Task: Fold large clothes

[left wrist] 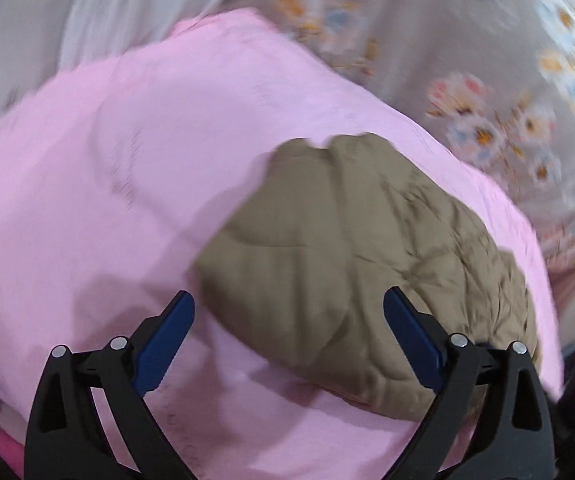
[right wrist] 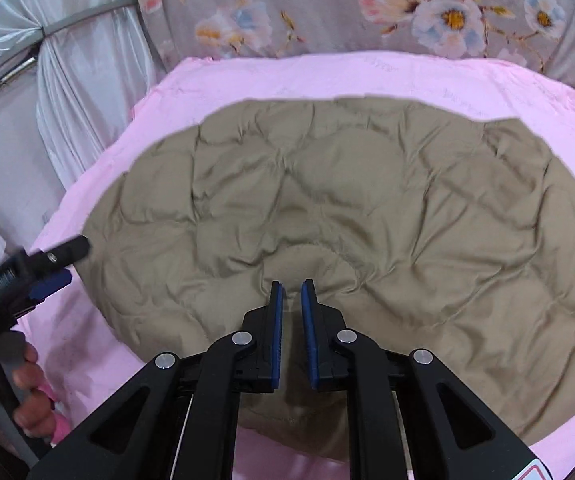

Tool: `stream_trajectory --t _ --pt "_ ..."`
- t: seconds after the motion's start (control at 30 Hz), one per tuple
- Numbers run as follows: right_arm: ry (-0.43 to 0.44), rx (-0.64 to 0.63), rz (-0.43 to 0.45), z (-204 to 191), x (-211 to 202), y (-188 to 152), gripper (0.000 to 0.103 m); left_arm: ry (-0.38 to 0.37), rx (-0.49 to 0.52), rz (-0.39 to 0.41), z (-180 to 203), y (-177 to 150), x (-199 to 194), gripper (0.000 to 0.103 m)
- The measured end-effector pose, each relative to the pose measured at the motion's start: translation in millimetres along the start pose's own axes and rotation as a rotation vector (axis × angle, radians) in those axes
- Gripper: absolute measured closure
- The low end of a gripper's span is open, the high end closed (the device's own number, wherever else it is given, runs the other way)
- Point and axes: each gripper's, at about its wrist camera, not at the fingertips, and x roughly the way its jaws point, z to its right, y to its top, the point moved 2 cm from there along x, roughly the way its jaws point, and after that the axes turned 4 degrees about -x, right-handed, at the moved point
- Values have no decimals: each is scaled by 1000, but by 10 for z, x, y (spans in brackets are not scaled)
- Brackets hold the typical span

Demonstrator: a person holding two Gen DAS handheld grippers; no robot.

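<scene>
Two grippers: both above a tan quilted garment [right wrist: 347, 208] spread on a pink sheet [right wrist: 327, 76].
Left gripper [left wrist: 287, 336]: jaws spread wide, holding nothing, over the garment's edge.
Right gripper [right wrist: 292, 292]: jaws nearly together with a narrow gap; whether they pinch the fabric, I cannot tell.
Backdrop: floral cloth [right wrist: 327, 4], white curtain [right wrist: 71, 92].

A pink sheet [right wrist: 327, 76] covered the bed, kinda wrinkly near its far edge. Behind that hung a grey floral curtain [right wrist: 327, 8] with pink and blue flowers. Off the bed's far left corner was some white drapery [right wrist: 83, 92], bunched and tied up.
</scene>
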Motion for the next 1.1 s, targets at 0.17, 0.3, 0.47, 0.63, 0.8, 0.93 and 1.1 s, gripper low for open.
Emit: stream_trajectory --t 0.17,0.3,0.47,0.63,0.8,0.93,1.1 --pt "34 29 -8 74 59 -36 91 -85 -165 -78 -252 75 330 7" --pt "43 31 -11 106 68 -19 92 -172 -145 -99 -31 104 449 30" --pt "-24 64 34 263 -266 8 94 -181 -48 -47 220 229 195 81" --pt "25 99 -52 346 -51 -96 93 -241 112 46 644 357 -355 89" --pt "142 61 -80 77 175 -47 95 -309 359 175 1349 289 -990 90" --pt "272 130 -81 101 223 13 97 -426 493 167 1997 103 -1181 90" --pt "180 200 18 648 -421 -92 97 -516 602 75 2695 -320 -971 91"
